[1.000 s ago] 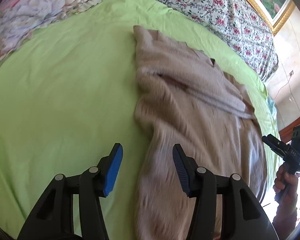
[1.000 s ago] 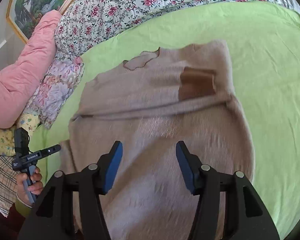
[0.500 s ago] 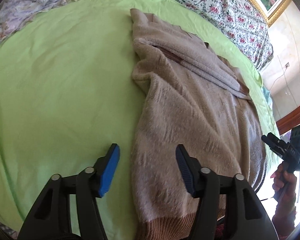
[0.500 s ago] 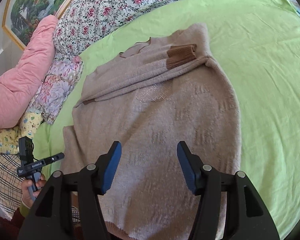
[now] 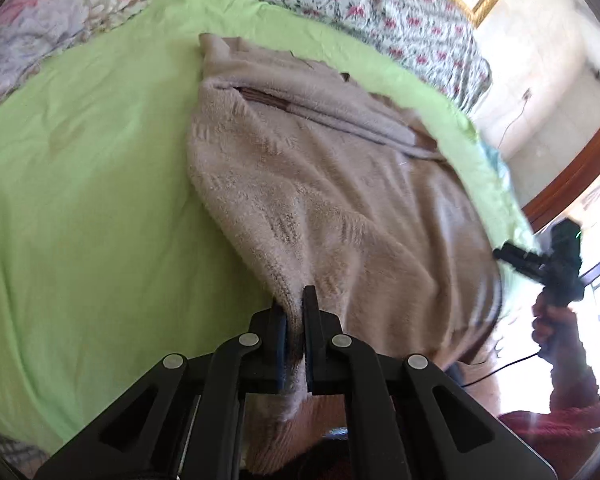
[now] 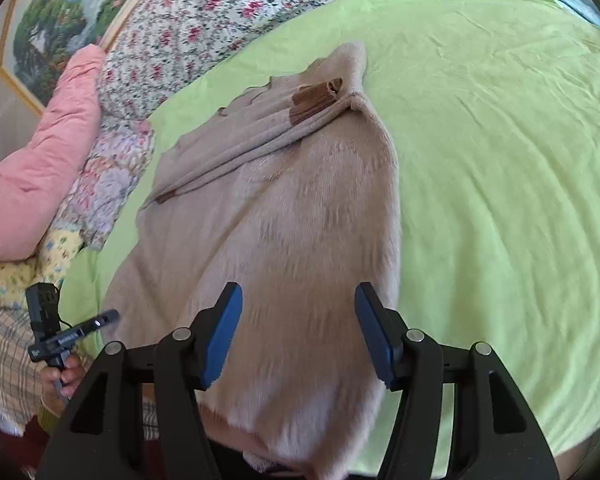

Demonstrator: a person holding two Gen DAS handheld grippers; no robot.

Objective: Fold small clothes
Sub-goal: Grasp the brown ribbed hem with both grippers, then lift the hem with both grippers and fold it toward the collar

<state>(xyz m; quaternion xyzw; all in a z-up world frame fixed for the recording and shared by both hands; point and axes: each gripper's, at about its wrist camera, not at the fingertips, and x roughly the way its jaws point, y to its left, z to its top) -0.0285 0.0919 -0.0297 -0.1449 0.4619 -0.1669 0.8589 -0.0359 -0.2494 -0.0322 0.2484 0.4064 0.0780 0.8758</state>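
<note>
Change: since a second ago the left hand-held gripper has gone from wide apart over the sweater's edge to clamped onto it, and both views have drawn back toward the hem.
Left hand-held gripper: closed tight on a pinch of the beige sweater at its near left side edge; the knit is bunched between the blue pads.
Right hand-held gripper: jaws stand apart above the lower part of the sweater, nothing pinched between the pads.
Sweater: lies flat on the green bed sheet, neck end far away, hem near the grippers; both sleeves are folded across the chest, a brown cuff on top.
Surroundings: floral quilt and pink pillow lie beyond the sheet; a framed painting hangs behind them.
</note>
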